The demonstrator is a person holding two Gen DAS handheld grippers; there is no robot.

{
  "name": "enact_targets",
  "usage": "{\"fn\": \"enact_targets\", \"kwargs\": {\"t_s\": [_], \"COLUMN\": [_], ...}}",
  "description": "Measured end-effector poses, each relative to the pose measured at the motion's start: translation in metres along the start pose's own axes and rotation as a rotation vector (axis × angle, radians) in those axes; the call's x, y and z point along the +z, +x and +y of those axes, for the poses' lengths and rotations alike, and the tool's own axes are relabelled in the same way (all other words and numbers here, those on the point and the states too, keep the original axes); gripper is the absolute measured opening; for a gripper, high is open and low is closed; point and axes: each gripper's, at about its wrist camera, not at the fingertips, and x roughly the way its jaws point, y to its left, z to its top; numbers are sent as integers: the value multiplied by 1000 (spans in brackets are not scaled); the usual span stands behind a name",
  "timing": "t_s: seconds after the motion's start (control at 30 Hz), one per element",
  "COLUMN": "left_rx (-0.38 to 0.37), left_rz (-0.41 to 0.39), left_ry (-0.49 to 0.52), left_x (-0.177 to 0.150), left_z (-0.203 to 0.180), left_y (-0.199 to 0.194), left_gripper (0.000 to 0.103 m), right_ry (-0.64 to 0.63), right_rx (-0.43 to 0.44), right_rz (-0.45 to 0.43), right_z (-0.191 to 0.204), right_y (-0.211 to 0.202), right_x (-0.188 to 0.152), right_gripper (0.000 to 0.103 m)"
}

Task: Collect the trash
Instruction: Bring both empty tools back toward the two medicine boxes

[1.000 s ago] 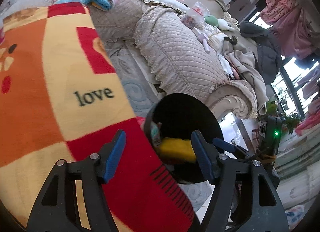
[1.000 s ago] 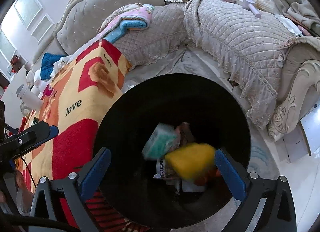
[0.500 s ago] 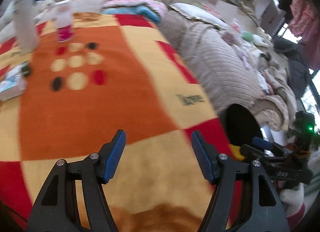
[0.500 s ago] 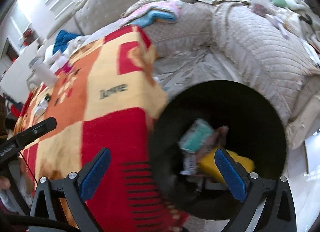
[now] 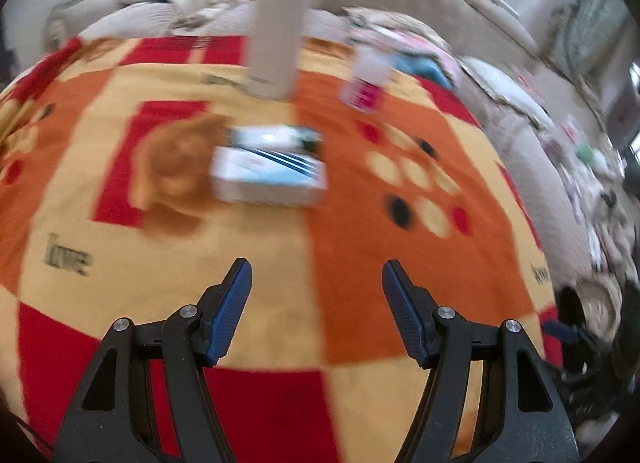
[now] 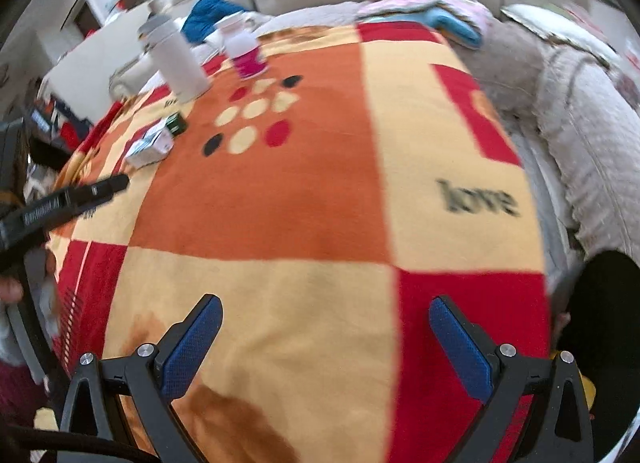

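Note:
My left gripper (image 5: 316,295) is open and empty above the orange, yellow and red blanket (image 5: 320,263). Ahead of it lies a white and blue box (image 5: 268,177) with a small dark-edged packet (image 5: 276,137) just behind it. My right gripper (image 6: 324,339) is open and empty over the blanket's (image 6: 280,203) near side. The box (image 6: 150,147) shows far left in the right wrist view, with the left gripper's finger (image 6: 68,201) near it. The black trash bin (image 6: 604,323) stands at the right edge of the right wrist view.
A tall white bottle (image 5: 280,35) and a small pink-labelled bottle (image 5: 366,79) stand at the blanket's far side; both also show in the right wrist view, the white bottle (image 6: 176,59) and the pink one (image 6: 246,51). A quilted beige sofa (image 6: 580,111) lies to the right.
Both grippers have swung left, away from the black bin, to face the blanket. The box and bottles have come into the middle of the left view. The bin has slid to the right edge.

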Motion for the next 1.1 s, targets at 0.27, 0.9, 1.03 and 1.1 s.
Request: {"fn": "enact_targets", "kwargs": {"t_s": [0.27, 0.9, 1.03, 1.1], "left_rx": [57, -297, -226, -140], "left_rz": [-45, 96, 20, -27], "left_ry": [-168, -14, 19, -5], "left_x": [46, 25, 30, 40], "left_z": [83, -6, -4, 10], "left_y": [16, 39, 18, 14], "left_gripper": [67, 67, 67, 67], "right_ry": [-38, 13, 13, 8], "right_rx": [55, -11, -12, -23], "right_rz": [8, -11, -6, -5], "right_z": [37, 18, 19, 21], "right_y": [16, 13, 18, 21], "right_x": [20, 39, 40, 40], "right_gripper": [103, 103, 103, 103]}}
